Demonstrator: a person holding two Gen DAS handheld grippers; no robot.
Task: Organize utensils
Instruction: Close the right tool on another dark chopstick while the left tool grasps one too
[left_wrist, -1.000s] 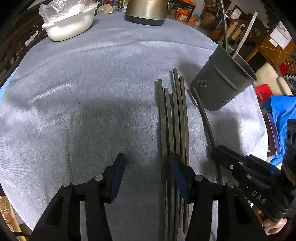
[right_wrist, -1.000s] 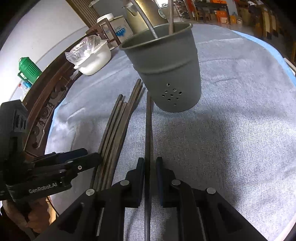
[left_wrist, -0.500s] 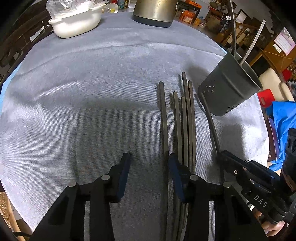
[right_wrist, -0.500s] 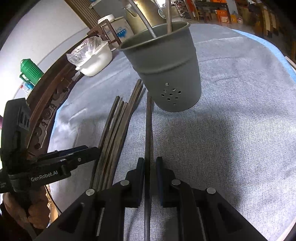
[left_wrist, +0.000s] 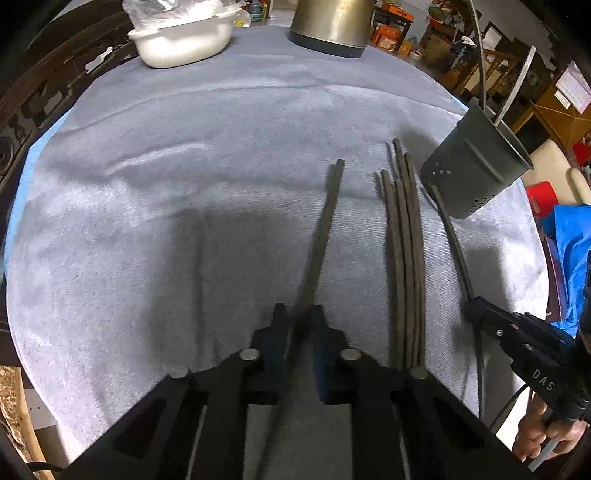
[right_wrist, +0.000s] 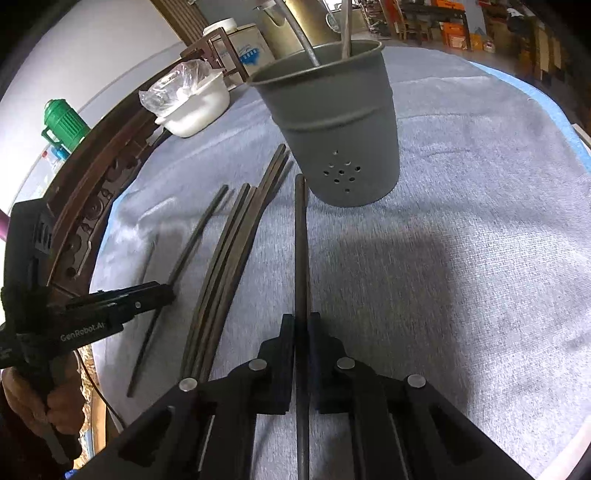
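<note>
Chopsticks (left_wrist: 404, 258) lie between both grippers, each pinching one chopstick, beside holder (right_wrist: 332, 129).

A round table (left_wrist: 532, 243) carries everything, covered by a grey-blue cloth (left_wrist: 184, 184). On the cloth lie dark chopsticks: a tight bundle (left_wrist: 406, 258) of several side by side, one single stick (left_wrist: 325, 221) a little apart from it on one side, and another single stick (right_wrist: 301, 251) on the other side, its tip just beside a grey holder (right_wrist: 340, 125) that stands upright on the cloth. At the far edge sit a white bowl (left_wrist: 184, 40) and a metal pot (left_wrist: 328, 26).
</note>
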